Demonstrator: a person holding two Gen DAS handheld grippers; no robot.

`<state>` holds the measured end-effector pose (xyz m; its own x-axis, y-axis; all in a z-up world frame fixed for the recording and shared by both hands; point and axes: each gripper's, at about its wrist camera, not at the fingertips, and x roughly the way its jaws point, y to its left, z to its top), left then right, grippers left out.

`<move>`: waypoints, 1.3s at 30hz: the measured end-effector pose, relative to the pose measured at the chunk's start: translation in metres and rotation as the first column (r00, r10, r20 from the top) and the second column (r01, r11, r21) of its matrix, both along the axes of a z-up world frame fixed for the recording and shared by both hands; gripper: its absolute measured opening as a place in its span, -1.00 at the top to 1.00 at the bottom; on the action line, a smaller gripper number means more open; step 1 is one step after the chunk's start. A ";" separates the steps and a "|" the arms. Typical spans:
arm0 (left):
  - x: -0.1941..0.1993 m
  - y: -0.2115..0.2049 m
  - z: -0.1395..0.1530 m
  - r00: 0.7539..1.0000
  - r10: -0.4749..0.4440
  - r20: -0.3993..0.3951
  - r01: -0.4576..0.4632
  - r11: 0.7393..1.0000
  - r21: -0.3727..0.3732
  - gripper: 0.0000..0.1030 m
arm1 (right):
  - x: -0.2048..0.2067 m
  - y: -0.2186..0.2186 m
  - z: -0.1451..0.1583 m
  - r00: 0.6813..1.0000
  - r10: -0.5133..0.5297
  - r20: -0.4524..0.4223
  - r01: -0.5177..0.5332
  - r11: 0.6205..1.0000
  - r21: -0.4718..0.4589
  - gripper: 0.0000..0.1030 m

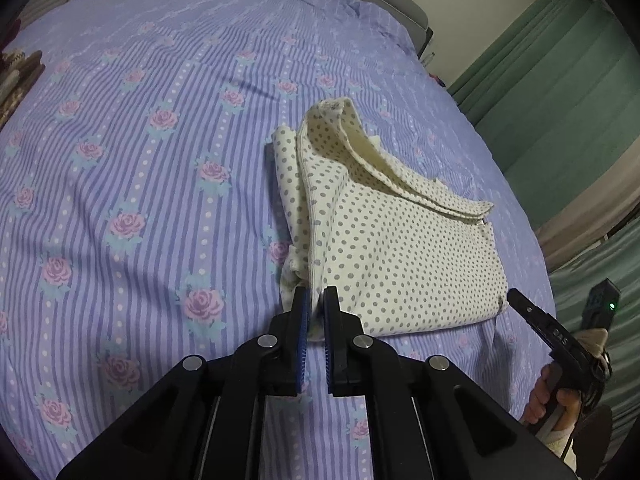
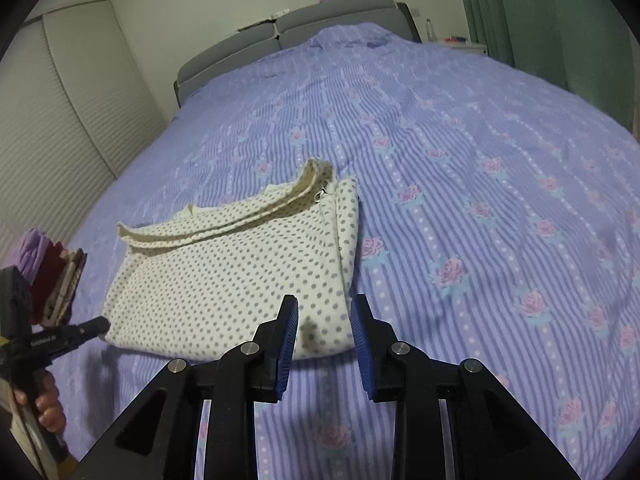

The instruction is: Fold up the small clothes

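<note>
left gripper (image 1: 314, 300) fingers pinched on dotted garment (image 1: 392, 248) corner; right gripper (image 2: 324, 312) fingers parted, straddling other corner.

One cream dotted garment (image 1: 384, 240), folded, straight ahead of both claws. Two claws: left claw (image 1: 314, 300), right claw (image 2: 324, 312). One bed (image 2: 480, 168) under it all. One stack of folded clothes (image 2: 52, 276) off to the left of the left claw. One green curtain (image 2: 560, 20), far right.
</note>
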<state>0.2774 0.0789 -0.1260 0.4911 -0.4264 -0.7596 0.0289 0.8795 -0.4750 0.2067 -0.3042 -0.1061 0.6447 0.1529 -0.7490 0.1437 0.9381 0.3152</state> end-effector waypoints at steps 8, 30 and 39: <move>-0.003 -0.007 0.004 1.000 -0.020 0.016 0.020 1.000 -0.019 0.79 | 0.001 -0.006 -0.012 1.000 0.013 -0.024 -0.011 0.998 0.063 0.88; 0.052 -0.028 0.053 0.915 -0.355 0.190 0.231 0.850 0.473 0.09 | 0.052 0.017 0.037 0.963 0.267 -0.015 -0.261 0.922 -0.285 0.14; 0.093 -0.042 0.032 0.850 -0.517 0.101 0.367 0.719 0.590 0.10 | 0.113 0.022 0.010 0.892 0.378 -0.249 -0.449 0.807 -0.383 0.14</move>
<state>0.3700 0.0373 -0.0937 0.5476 -0.2074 -0.8106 0.5269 0.8380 0.1416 0.3194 -0.2827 -0.0961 0.4643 0.0276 -0.8852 -0.2755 0.9544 -0.1147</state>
